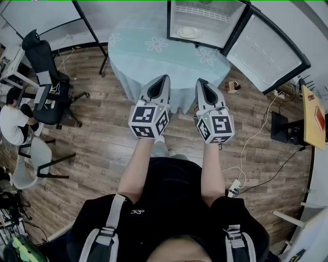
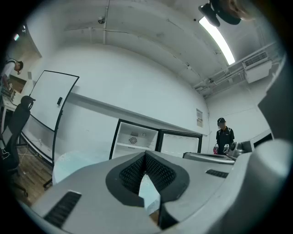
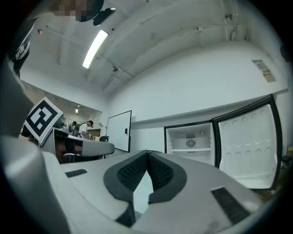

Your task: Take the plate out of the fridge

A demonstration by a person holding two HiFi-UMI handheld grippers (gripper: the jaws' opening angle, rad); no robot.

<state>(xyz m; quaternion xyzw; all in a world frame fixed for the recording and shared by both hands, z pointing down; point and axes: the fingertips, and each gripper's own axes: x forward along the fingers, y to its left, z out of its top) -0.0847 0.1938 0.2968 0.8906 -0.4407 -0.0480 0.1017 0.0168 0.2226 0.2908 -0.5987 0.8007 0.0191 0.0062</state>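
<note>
A round worktop (image 1: 138, 66), draped in a pale blue cloth printed with white flowers, stands on a wooden plank floor (image 1: 102, 148). Beyond it, inside the open fridge (image 1: 225, 30), a white plate (image 1: 189, 32) lies on the lower level beneath a white wire shelf (image 1: 202, 13). A black office chair (image 1: 46, 77) and a power strip (image 1: 233, 188) rest on the floor.

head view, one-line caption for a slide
Shut, empty left gripper and right gripper face the open fridge, plate inside, across a round table.
</note>
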